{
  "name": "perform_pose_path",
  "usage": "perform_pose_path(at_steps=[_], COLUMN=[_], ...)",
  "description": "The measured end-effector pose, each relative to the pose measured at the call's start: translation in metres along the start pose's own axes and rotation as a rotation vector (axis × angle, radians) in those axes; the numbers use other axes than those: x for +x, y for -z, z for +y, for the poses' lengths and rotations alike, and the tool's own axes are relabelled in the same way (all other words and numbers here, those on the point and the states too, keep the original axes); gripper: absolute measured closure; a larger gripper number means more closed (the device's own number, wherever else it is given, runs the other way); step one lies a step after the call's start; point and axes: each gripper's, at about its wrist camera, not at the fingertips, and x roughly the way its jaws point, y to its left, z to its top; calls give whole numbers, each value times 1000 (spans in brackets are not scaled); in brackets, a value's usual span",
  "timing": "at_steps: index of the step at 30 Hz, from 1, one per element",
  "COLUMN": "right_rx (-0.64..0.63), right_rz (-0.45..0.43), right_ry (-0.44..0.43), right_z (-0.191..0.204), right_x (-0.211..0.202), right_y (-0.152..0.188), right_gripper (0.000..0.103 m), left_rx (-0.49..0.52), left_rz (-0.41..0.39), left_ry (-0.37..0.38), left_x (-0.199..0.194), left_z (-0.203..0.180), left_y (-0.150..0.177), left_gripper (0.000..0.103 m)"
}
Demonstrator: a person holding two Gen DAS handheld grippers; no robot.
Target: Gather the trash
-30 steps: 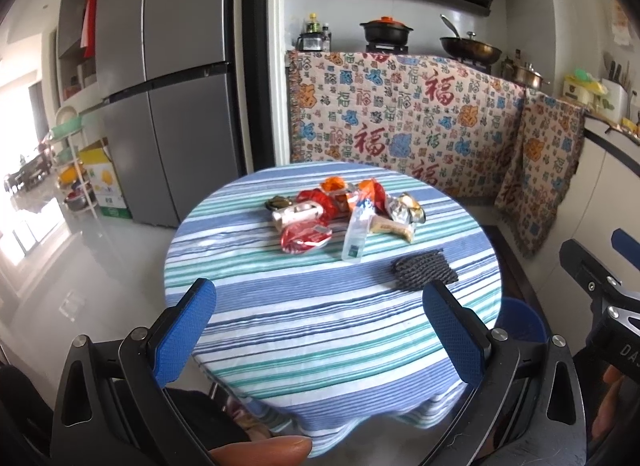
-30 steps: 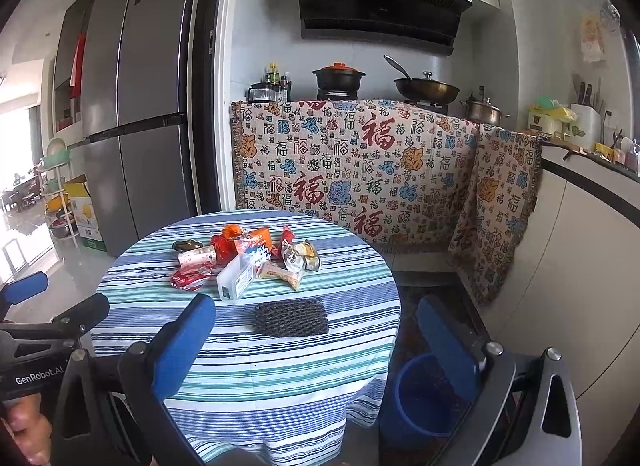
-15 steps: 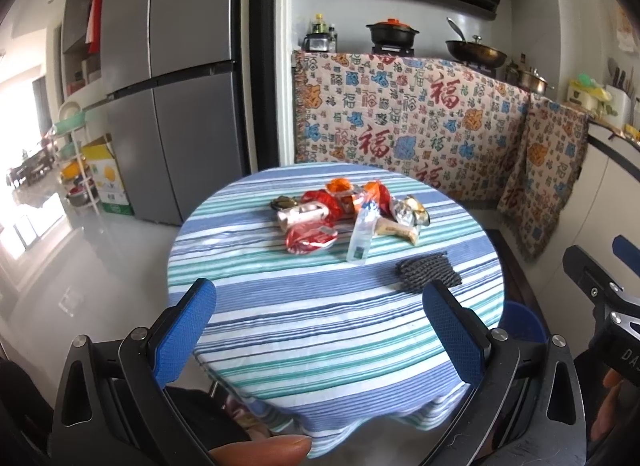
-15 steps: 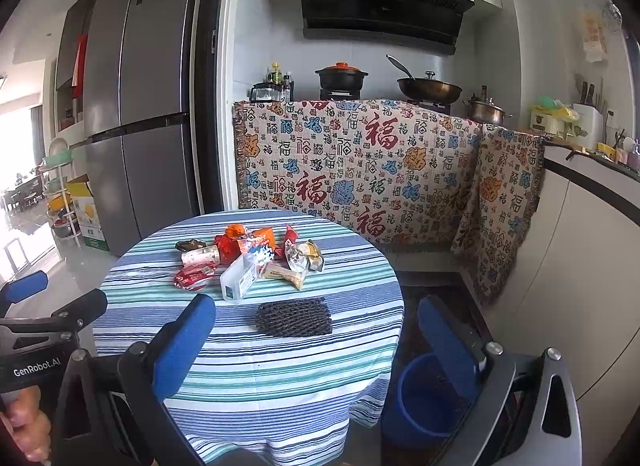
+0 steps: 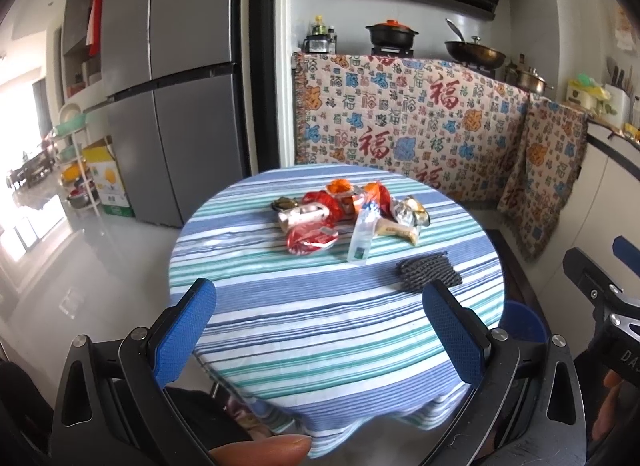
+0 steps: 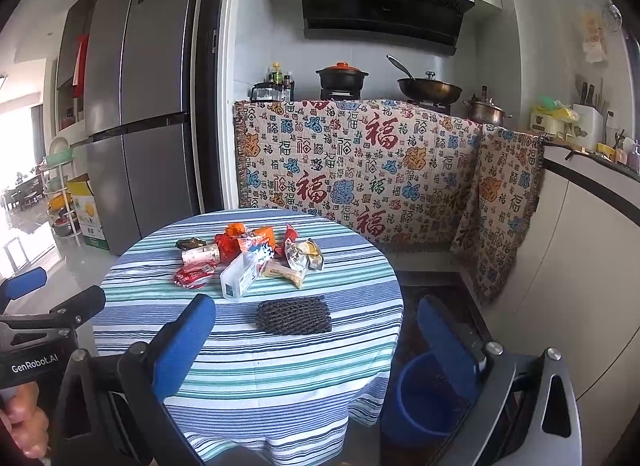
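Both tongs, left [image 5: 320, 330] and right [image 6: 316, 346], gape wide with nothing between them, held short of the striped surface [image 5: 320, 326]. Trash wrappers [image 5: 344, 213] lie heaped at its far middle, a blue bin [image 6: 424, 398] beside it on the floor

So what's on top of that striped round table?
The table holds a pile of snack wrappers, a clear plastic bottle and a dark woven mat. Anything beneath the pile is hidden.

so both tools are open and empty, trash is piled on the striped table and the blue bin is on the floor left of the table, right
Not quite: the blue bin stands on the floor to the right of the striped table, as the right wrist view shows. Both tools, left and right, are open and empty; the trash is piled there.
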Motion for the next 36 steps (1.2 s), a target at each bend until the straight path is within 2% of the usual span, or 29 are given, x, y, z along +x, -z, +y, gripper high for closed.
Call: perform_pose_path(at_steps=[36], right_rx=[-8], right_rz=[19], right_ry=[-8], right_z=[5], right_x=[7], right_y=[7], right_gripper=[0], left_rx=[9], left_rz=[-7], left_ry=[3], left_x=[1], left_z=[-3], left_y=[8], left_gripper=[0])
